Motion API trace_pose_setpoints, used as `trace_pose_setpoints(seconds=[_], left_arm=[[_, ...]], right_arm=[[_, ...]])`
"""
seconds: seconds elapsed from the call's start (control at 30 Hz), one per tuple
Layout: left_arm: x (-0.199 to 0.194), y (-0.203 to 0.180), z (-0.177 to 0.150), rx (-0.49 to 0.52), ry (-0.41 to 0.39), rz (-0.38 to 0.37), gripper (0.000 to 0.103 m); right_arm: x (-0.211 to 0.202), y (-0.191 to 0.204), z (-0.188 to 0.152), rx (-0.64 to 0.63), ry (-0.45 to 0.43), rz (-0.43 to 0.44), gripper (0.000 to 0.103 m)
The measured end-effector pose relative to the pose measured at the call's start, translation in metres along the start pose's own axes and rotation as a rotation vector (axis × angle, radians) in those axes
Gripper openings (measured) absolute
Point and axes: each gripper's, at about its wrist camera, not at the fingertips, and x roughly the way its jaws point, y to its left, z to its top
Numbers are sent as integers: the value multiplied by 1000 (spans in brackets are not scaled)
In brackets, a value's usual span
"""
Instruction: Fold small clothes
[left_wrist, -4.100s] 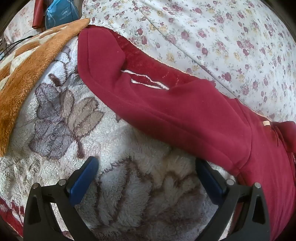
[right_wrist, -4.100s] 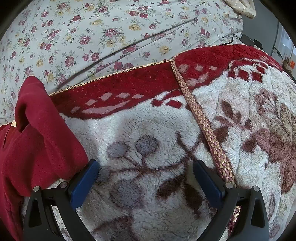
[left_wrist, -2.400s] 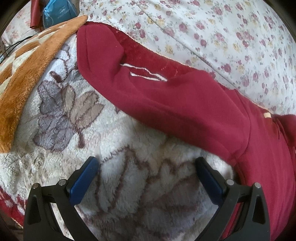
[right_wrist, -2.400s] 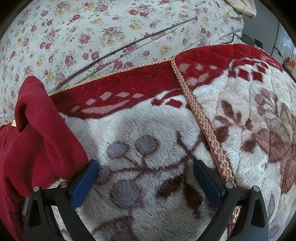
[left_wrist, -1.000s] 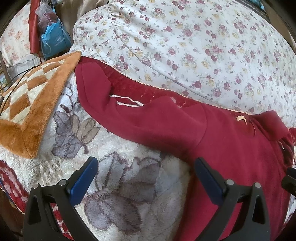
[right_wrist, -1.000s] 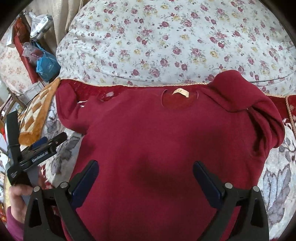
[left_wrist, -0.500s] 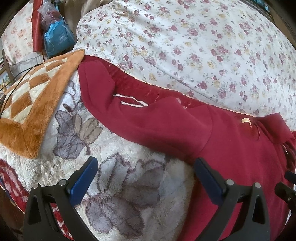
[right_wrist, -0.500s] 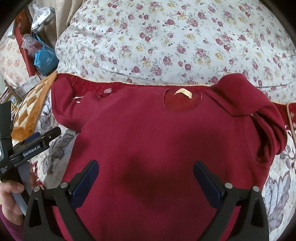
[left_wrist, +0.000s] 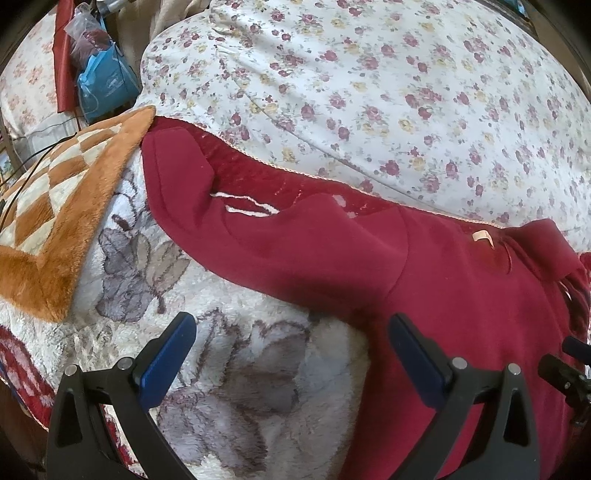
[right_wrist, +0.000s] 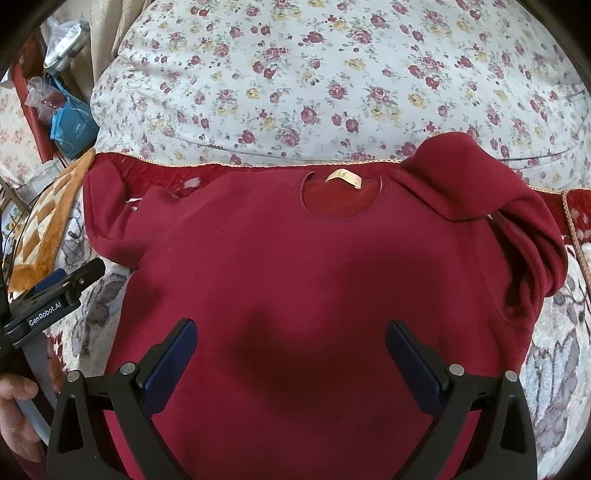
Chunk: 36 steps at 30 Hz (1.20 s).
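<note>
Lying face up on the fleece blanket (right_wrist: 554, 369) of the bed, neckline toward the floral duvet (right_wrist: 332, 74), the red sweater (right_wrist: 314, 277) looks barely started, as far as I can judge. Going from the left: an orange checked throw (left_wrist: 55, 221) sits at the blanket's edge, and beside it the sweater's left sleeve (left_wrist: 258, 236) runs straight out, flat and unfolded. The body is spread smooth in the middle, tag (right_wrist: 343, 177) showing at the collar. On the right, the other sleeve (right_wrist: 498, 214) is bunched and doubled back over the shoulder, more a rumple than a clean fold. So both sleeves and the body fold appear to be left to do; the hem is out of sight.

The left claw (left_wrist: 291, 354) hovers low over bare blanket just below the left sleeve, its 2 fingers spread wide and holding nothing; its right pad (left_wrist: 417, 362) sits at the sweater's side edge. The right claw (right_wrist: 291, 360) hangs above the chest, aimed at the collar, likewise spread wide and empty.
</note>
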Motion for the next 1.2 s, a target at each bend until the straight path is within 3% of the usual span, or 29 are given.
trace_pose_setpoints(seconds=[0.8,1.07,1.2], left_arm=[[7,-13,-1,35,21,-12,103],[10,-13,0,29,33,-18,103],[14,-12,2,23,35,-10,103]], right_arm=[[11,-17,-1,17,5,-16,103],[28,-76,29,79,11,-120,103],[47,-103,46,124,36,-112,103]])
